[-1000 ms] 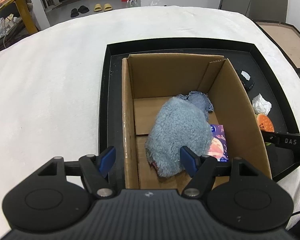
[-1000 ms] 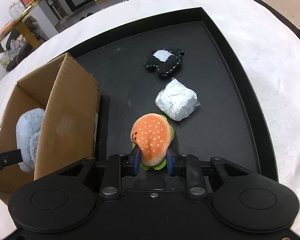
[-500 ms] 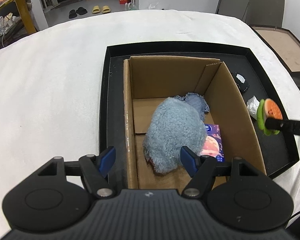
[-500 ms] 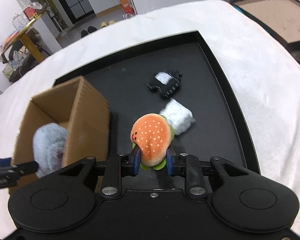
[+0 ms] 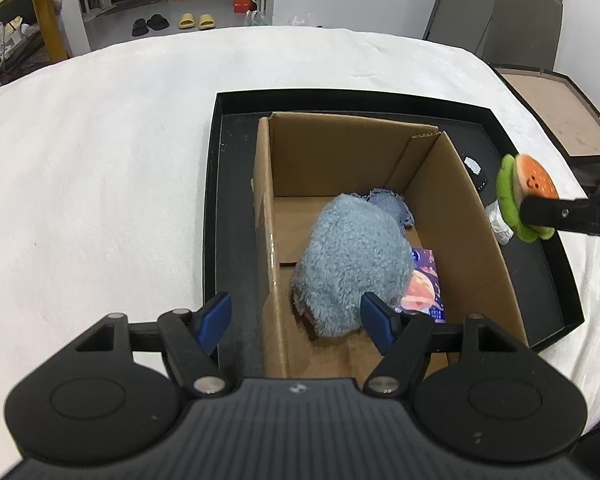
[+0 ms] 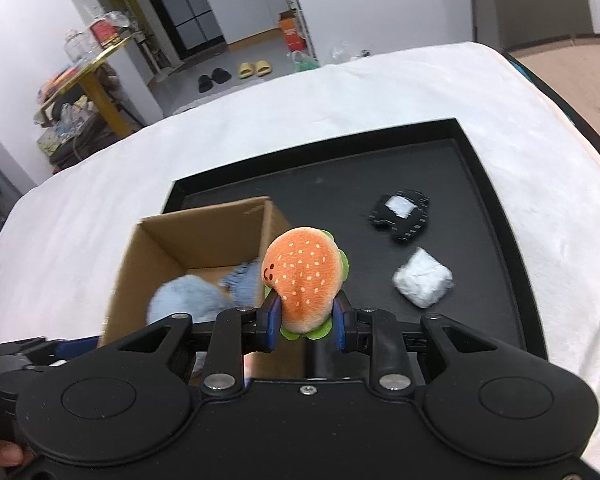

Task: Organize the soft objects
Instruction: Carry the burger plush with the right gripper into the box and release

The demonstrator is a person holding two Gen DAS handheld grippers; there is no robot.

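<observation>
A plush burger [image 6: 303, 278] with an orange bun and green rim is pinched in my right gripper [image 6: 306, 326], lifted above the black tray [image 6: 496, 216] beside the right wall of the cardboard box [image 6: 204, 240]. From the left wrist view the plush burger [image 5: 526, 196] hangs right of the cardboard box [image 5: 476, 240]. Inside the box lie a fluffy blue plush [image 5: 356, 264], a blue cloth [image 5: 388, 204] and a printed card [image 5: 424, 284]. My left gripper [image 5: 296, 318] stands open over the box's near left wall, holding nothing.
On the black tray [image 5: 216, 200] to the right of the box rest a black soft toy with a white patch [image 6: 402, 216] and a white wrapped bundle [image 6: 422, 282]. White cloth [image 5: 100, 184] covers the table around the tray. Furniture and slippers are far behind.
My right gripper has risen from the tray floor with the burger and come closer to the box's right wall. The left gripper has hardly moved.
</observation>
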